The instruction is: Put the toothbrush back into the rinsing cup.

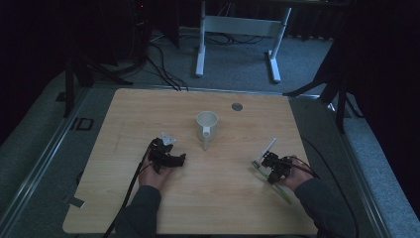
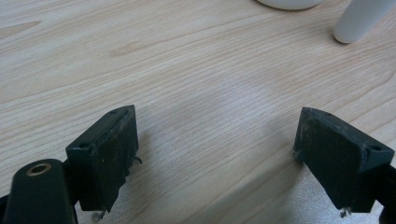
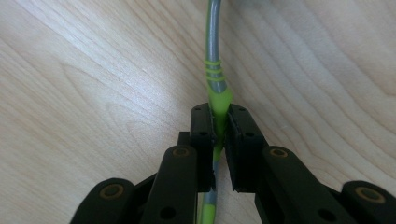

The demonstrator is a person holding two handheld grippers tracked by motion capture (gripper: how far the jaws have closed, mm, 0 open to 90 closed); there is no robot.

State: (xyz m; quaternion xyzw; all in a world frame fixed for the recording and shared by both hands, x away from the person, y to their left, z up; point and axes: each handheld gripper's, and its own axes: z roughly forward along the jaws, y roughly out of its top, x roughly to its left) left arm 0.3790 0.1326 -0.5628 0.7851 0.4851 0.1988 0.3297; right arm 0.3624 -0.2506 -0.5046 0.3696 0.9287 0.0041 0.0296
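Looks like the pick-up step: right gripper (image 3: 220, 122) is clamped on the green-and-grey spoon (image 3: 214, 70) lying near the desk's (image 1: 148, 114) right edge, left gripper (image 2: 215, 154) sits wide open and empty, so next it needs lifting toward the white cup (image 1: 206, 124) mid-desk.

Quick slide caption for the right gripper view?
Right tongs clamped on a green-and-grey utensil handle lying on the wooden table.
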